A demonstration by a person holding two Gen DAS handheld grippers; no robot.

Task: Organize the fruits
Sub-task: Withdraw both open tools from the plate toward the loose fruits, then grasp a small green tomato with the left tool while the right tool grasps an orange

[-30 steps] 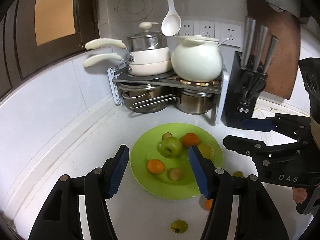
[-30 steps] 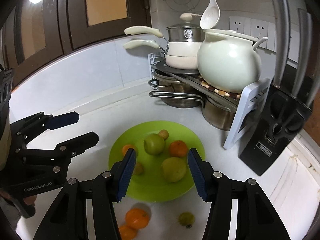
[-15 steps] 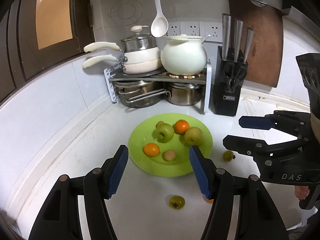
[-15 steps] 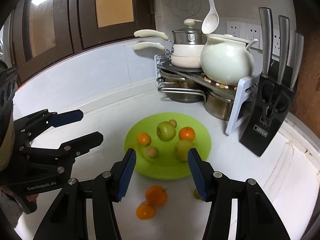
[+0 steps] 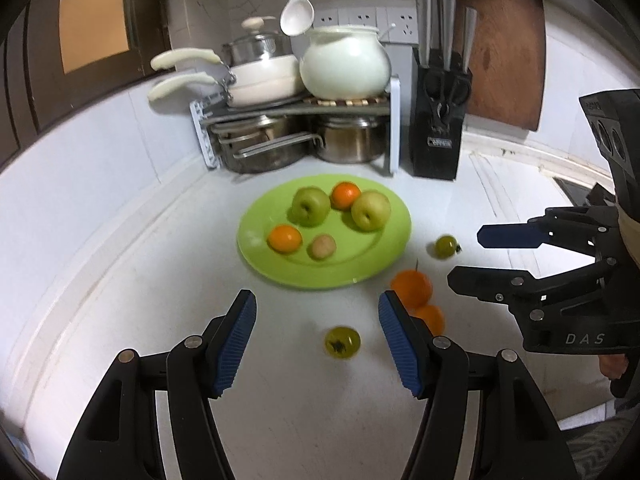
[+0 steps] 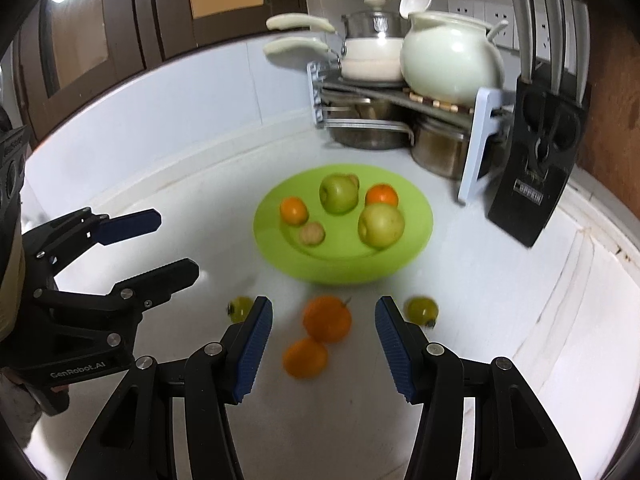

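right wrist view: right gripper [image 6: 324, 338] part-open, empty, above two loose oranges [image 6: 327, 318] on the counter [image 6: 500, 300]; left gripper [image 5: 318, 338] likewise, over a small green fruit [image 5: 342, 342]. round, firm, likely to roll; pinch across the middle. green plate [image 6: 416, 216] holds two apples, two oranges, one brown fruit.

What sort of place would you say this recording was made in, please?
Most likely a home kitchen counter: a black knife block, stacked steel pots on a corner rack, and a lime-green round plate of fruit.
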